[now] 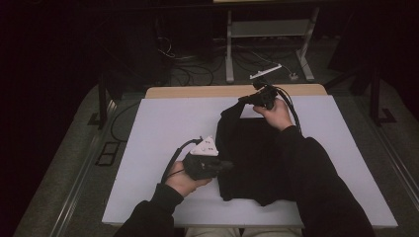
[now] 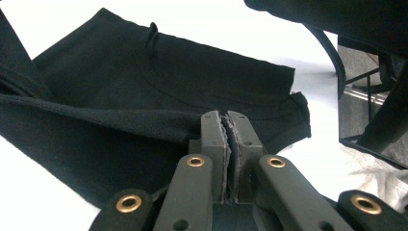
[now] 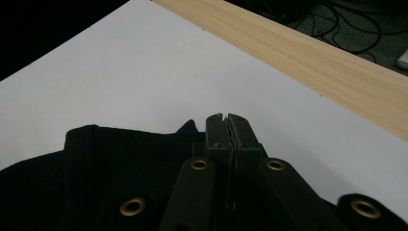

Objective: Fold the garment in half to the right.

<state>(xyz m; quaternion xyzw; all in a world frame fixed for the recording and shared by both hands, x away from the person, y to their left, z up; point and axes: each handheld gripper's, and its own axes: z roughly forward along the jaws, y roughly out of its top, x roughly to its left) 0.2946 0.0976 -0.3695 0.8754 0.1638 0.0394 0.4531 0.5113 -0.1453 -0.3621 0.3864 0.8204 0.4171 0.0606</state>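
**Both grippers clamped, arms spread near and far**

The left gripper (image 1: 223,165) sits low and close to the person, jaws pressed together, pointing level toward the right, the left hand (image 1: 184,178) wrapped round its body. The right gripper (image 1: 245,100) is out at the far side, jaws closed tight too, pointing left. The right hand (image 1: 274,113) grips it from behind, dark-sleeved forearm stretched long and diagonal.

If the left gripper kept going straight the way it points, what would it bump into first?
Probably the black cloth garment: the left gripper already pinches its fold with its fingers closed, and more black fabric lies straight ahead.
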